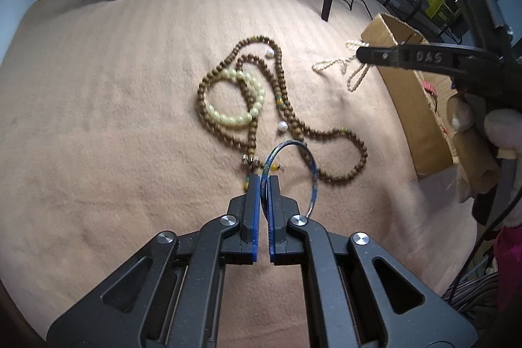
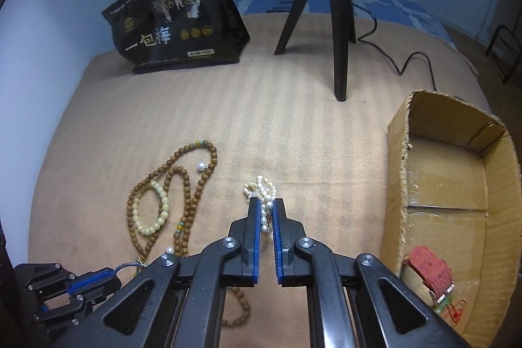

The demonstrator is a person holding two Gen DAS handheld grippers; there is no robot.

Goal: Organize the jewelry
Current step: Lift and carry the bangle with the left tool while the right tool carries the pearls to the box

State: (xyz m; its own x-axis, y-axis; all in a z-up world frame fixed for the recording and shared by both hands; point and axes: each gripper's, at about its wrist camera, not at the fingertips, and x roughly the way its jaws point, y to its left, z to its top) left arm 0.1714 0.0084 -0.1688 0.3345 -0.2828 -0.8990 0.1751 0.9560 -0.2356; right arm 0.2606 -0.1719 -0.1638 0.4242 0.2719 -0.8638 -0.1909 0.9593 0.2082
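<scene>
Pinching a thin blue bangle (image 1: 310, 167) at its lower left arc, the left gripper (image 1: 265, 181) sits low in the centre of the left wrist view, its pads pressed onto the hoop. The bangle stands over the long brown bead necklace (image 1: 284, 93), which loops across the tan blanket (image 1: 98, 119) with a pale yellow-green bead bracelet (image 1: 235, 116) lying among its coils. The likely trouble is that the hoop or a pad snags a brown strand and drags the necklace along when lifted; the narrow grip on a slick ring could also let it swivel or slip out. At the right edge the cardboard box (image 1: 401, 106) shows only its outer wall and a hint of red inside.

In the right wrist view, the right gripper (image 2: 267, 209) at lower centre closes on a pearl strand (image 2: 262, 194), with most of the strand bunched on the blanket just beyond the tips. Only a few pearls look caught, so the rest may trail, catch on the box rim or slide free on the way across. The box (image 2: 396, 185), at the right of the frame, is open-topped and holds a red woven strap (image 2: 430, 271) with a metal end and a small red and green trinket (image 2: 452, 309) in its near corner; the rest of its floor is bare.
</scene>
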